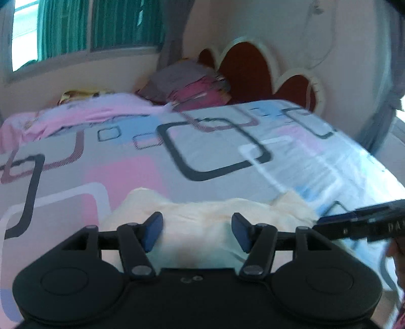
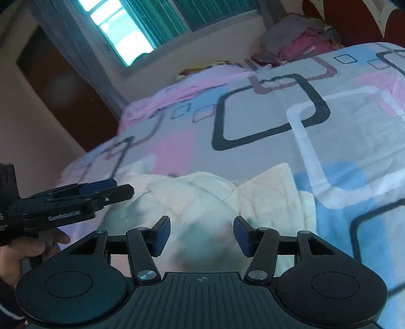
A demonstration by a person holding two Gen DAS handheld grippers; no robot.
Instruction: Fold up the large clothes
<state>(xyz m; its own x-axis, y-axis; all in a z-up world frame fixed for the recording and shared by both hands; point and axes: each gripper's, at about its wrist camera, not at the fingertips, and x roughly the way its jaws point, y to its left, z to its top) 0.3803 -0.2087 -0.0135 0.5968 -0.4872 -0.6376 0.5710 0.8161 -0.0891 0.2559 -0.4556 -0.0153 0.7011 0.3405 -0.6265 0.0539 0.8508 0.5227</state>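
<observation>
Cream-coloured and quilted-looking, the garment (image 1: 202, 215) (image 2: 215, 197) lies in a loose, rumpled heap on the near part of the bed (image 1: 215, 157) (image 2: 265, 114), with one flatter panel folded up on the side toward the blue patches of the sheet and softer bunched folds beside it. Over the garment, the left gripper (image 1: 197, 231) hovers with its blue-padded fingers (image 1: 152, 231) spread wide apart and nothing between them; whether the pads touch the cloth cannot be told through the blur. Beside it the right gripper (image 2: 200, 235) is likewise spread wide and holds nothing, its fingers (image 2: 162, 236) pointing at the middle of the heap. Each gripper shows at the edge of the other's view, just beside the garment, and a bare hand (image 2: 27, 249) grips the left one's handle. Beyond the garment the bed is covered by a grey sheet printed with rounded squares in black, white, pink and blue. A pink blanket (image 1: 83, 114) (image 2: 192, 88) lies crumpled along the far edge of the bed, under a window with green curtains (image 1: 101, 22) (image 2: 162, 22). Pillows (image 1: 187, 83) (image 2: 301, 38) in grey and magenta are stacked at the far corner of the bed against a dark red scalloped headboard (image 1: 248, 68). A dark brown door (image 2: 63, 83) stands off the foot of the bed.
</observation>
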